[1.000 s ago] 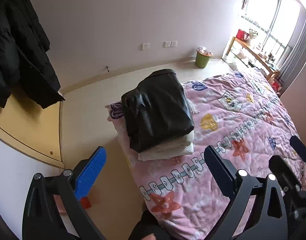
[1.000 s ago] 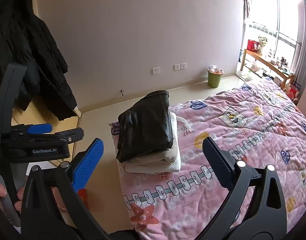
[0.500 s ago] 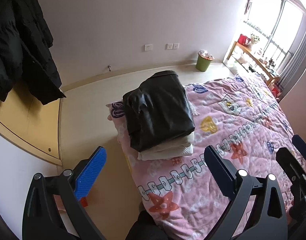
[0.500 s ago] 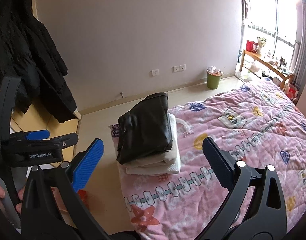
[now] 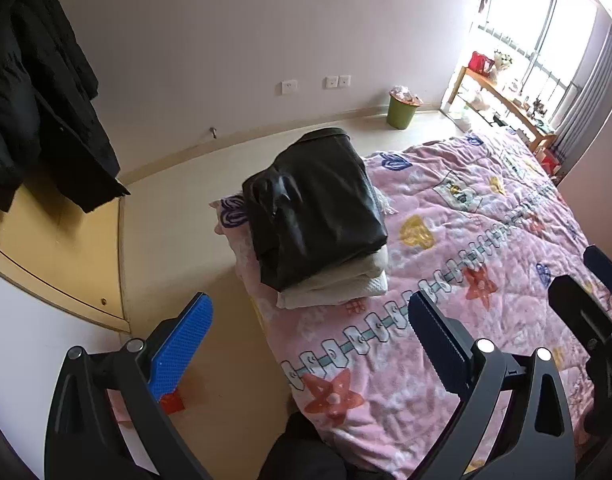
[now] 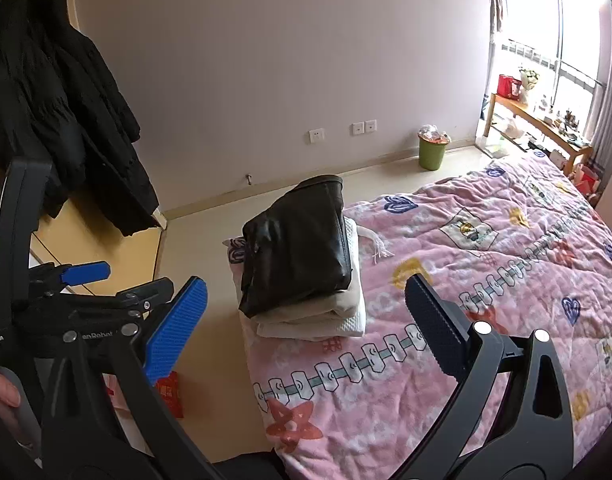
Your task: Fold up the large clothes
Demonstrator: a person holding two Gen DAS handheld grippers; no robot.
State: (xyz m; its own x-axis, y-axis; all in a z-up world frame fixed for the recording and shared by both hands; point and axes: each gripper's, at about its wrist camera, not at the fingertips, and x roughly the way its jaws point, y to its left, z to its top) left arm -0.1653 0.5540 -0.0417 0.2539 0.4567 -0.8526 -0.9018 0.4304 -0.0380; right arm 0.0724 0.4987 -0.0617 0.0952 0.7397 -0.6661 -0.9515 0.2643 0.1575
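Black coats [image 5: 42,120] hang far left, above wooden floor panel. My left tongs [image 5: 306,344] spread wide, gripping nothing, above bed edge. Folded stack at bed corner: black jacket [image 5: 317,204] on top of cream clothes [image 5: 337,284], on pink quilt [image 5: 485,240]. My right tongs [image 6: 302,320] also spread, empty. Green bin [image 6: 433,152] by far wall

Both cameras look down from above the foot corner of the bed [image 5: 485,216], facing the far wall. The left wrist view sits higher and tilts more steeply; the right wrist view is lower and more level. Both share the folded stack [image 5: 317,216] at the bed's near-left corner, well ahead, and the green bin [image 6: 431,152].
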